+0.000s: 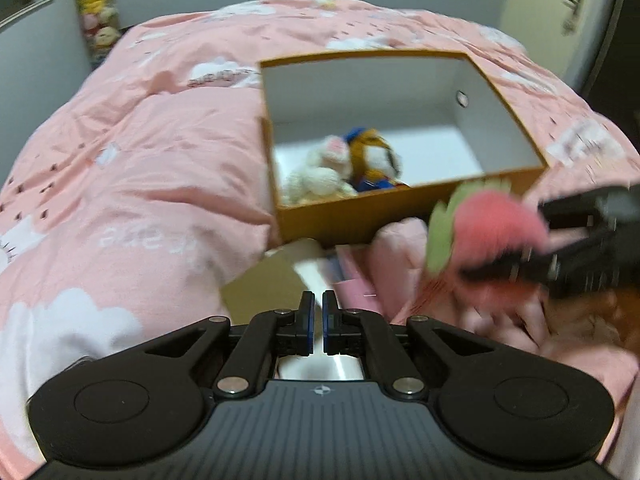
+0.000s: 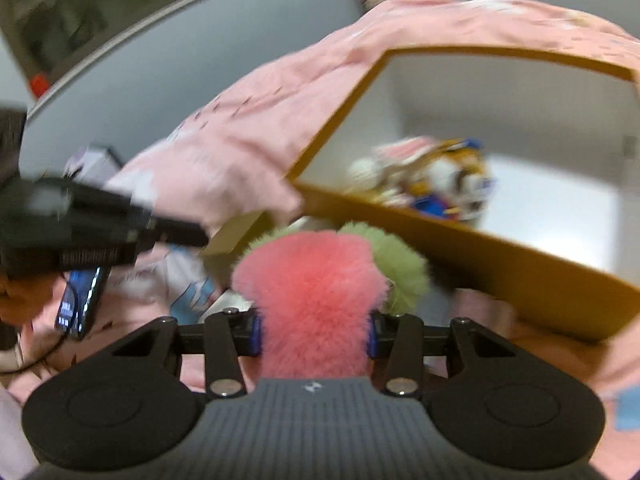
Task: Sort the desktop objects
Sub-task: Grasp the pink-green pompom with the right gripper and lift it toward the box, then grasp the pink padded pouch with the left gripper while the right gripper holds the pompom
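Observation:
A fluffy pink plush toy with green leaves (image 2: 316, 280) sits between the fingers of my right gripper (image 2: 315, 334), which is shut on it just in front of the box. The left wrist view shows the same pink plush (image 1: 496, 232) and the right gripper (image 1: 532, 248) blurred at the right. An open orange cardboard box (image 1: 352, 220) with a white inside lies on the bed. It holds a white plush (image 1: 324, 172) and an orange and blue plush (image 1: 376, 160). My left gripper (image 1: 318, 312) is shut and holds nothing, low over the bedding near the box's front wall.
A pink quilt (image 1: 152, 152) with white clouds covers the bed. A phone with a lit screen (image 2: 80, 300) lies at the left in the right wrist view, under the left gripper (image 2: 100, 220). Tan cardboard (image 1: 264, 284) and papers lie before the box. A door (image 1: 560, 12) stands far right.

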### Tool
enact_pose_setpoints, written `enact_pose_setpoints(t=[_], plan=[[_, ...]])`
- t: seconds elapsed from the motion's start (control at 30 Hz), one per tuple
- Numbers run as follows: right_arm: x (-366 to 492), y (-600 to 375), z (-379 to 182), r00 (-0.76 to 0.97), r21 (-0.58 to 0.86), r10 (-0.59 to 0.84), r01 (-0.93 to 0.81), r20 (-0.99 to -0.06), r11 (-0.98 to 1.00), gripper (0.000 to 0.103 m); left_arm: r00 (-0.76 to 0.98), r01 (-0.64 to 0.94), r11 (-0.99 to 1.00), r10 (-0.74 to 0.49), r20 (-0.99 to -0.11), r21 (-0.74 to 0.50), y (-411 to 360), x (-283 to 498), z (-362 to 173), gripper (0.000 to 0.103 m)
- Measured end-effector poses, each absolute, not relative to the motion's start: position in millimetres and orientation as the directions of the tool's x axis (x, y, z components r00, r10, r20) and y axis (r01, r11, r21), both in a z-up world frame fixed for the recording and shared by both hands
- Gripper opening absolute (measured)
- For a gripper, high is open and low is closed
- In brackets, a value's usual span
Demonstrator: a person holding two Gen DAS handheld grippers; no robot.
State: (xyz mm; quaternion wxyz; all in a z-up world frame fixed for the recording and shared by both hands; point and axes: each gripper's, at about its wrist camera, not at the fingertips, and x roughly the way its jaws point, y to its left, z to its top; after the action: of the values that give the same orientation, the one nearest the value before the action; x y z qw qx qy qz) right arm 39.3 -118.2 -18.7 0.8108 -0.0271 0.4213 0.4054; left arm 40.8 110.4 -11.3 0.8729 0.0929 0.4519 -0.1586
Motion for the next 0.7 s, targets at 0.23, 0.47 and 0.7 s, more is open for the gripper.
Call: enact_pose_setpoints(t=[0.23, 0.47, 0.7], plan=[[42, -155, -13, 0.388, 0.284, 0.584, -0.602, -0.713, 0.747, 0.047, 0.432, 0.550, 0.834, -0.239, -0.870, 0.044, 79, 26, -36, 0.003], [42, -171, -9, 0.423, 0.288, 0.582, -0.578, -0.694, 0.763, 0.047, 0.425, 0.556, 0.829, -0.230, -0.876, 0.052, 62, 26, -52, 0.013], [46, -181, -13, 0.466, 0.237, 0.514, -0.531, -0.720, 0.814, 0.047, 0.456, 0.502, 0.864, -0.289, -0.841, -0.025, 57, 45, -43, 0.019]])
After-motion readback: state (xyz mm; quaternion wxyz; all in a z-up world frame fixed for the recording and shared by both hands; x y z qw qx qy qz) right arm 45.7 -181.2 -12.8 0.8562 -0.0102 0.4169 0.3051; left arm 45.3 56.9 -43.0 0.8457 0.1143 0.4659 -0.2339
